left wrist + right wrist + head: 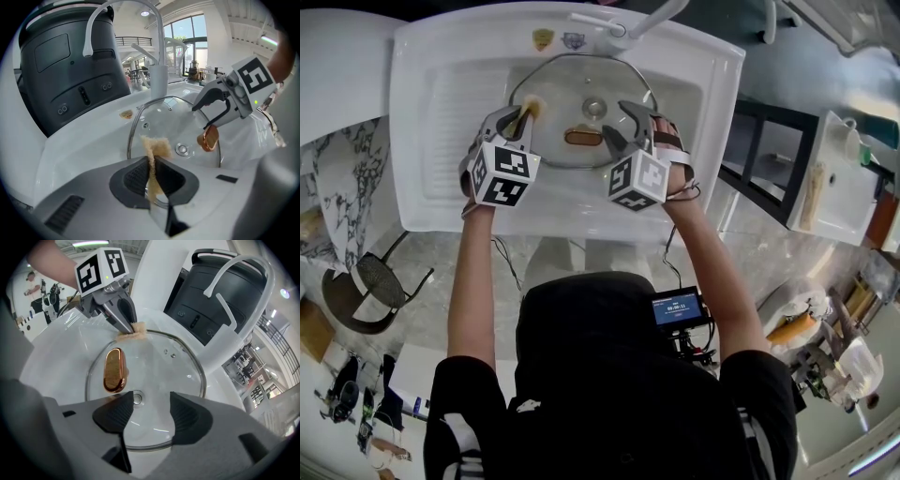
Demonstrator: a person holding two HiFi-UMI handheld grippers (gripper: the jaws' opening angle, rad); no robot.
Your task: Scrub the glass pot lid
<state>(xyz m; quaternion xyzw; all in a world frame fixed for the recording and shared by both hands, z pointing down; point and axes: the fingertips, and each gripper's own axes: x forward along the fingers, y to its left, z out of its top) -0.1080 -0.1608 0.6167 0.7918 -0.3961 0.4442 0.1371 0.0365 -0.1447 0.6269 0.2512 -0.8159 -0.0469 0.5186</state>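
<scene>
A round glass pot lid (581, 89) with a steel rim lies in the white sink basin (684, 89), its copper-coloured handle (583, 137) facing up. My left gripper (523, 120) is at the lid's left edge, shut on a small tan sponge (532, 107). In the left gripper view the sponge (154, 149) sticks out of the closed jaws over the lid (173, 124). My right gripper (617, 124) hovers above the lid's right half with its jaws wide open and nothing between them. From the right gripper view, the handle (114, 370) lies just past the open gripper (149, 414).
A white faucet (628, 26) arches over the basin's far side. A ribbed drainboard (450, 112) lies left of the basin. A dark grey appliance (70, 61) stands behind the sink. A chair (375, 281) sits on the floor at lower left.
</scene>
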